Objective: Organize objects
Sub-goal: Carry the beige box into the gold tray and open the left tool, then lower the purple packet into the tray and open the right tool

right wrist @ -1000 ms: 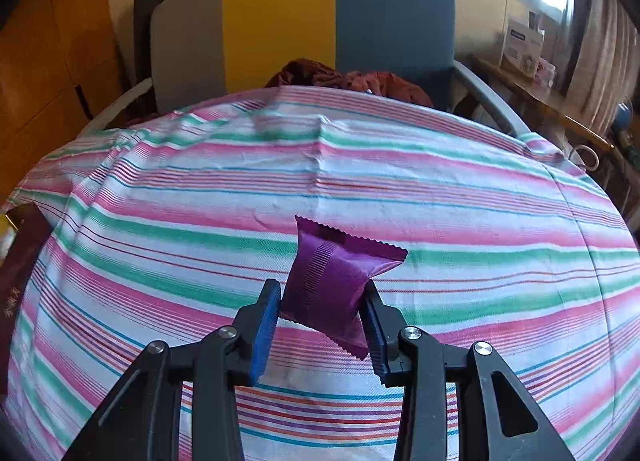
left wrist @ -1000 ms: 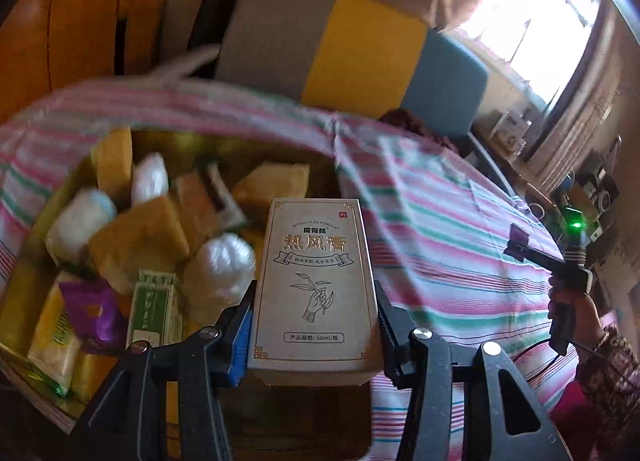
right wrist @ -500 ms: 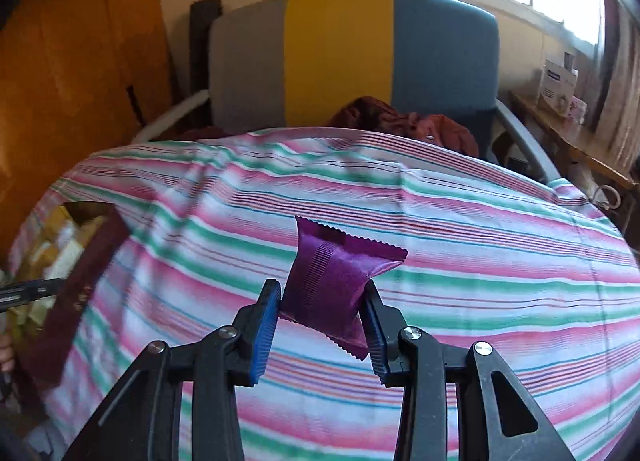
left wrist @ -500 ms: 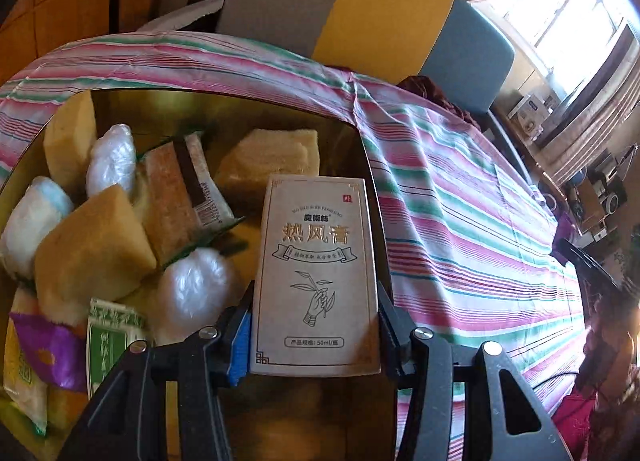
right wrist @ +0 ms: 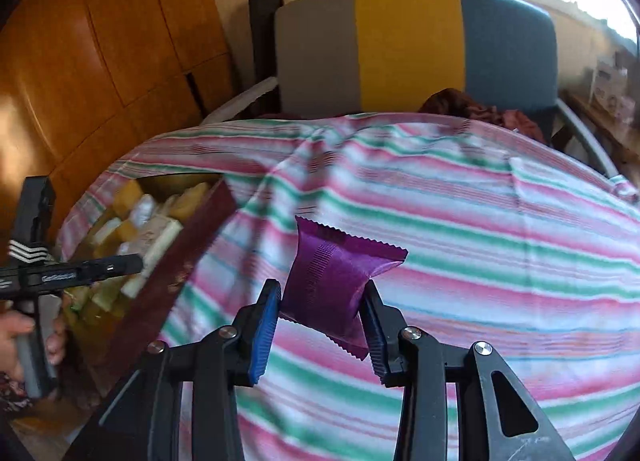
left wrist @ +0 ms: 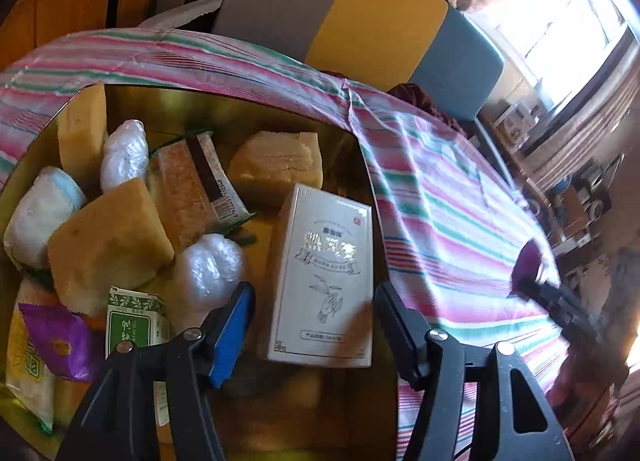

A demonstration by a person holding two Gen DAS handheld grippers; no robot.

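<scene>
A white carton (left wrist: 324, 277) with printed characters lies tilted inside the gold-lined box (left wrist: 224, 95), free of both pads. My left gripper (left wrist: 312, 295) hovers over it with its jaws opening. Around the carton sit yellow cakes (left wrist: 108, 245), white wrapped balls (left wrist: 208, 265), a green packet (left wrist: 132, 321) and a purple packet (left wrist: 60, 341). My right gripper (right wrist: 320, 293) is shut on a purple foil sachet (right wrist: 332, 277), held above the striped tablecloth (right wrist: 460, 221). The box's dark red wall (right wrist: 172, 273) lies to its left, with the left gripper (right wrist: 80, 271) over it.
A chair with a grey, yellow and blue back (right wrist: 408, 49) stands behind the table. Wood panelling (right wrist: 80, 61) fills the left side. A bright window and cluttered shelves (left wrist: 580, 197) are to the right. A hand (right wrist: 16, 345) holds the left gripper's handle.
The left jaws have spread and the white carton has dropped from the pads into the box. The right gripper has carried the purple sachet left, bringing the box into its view.
</scene>
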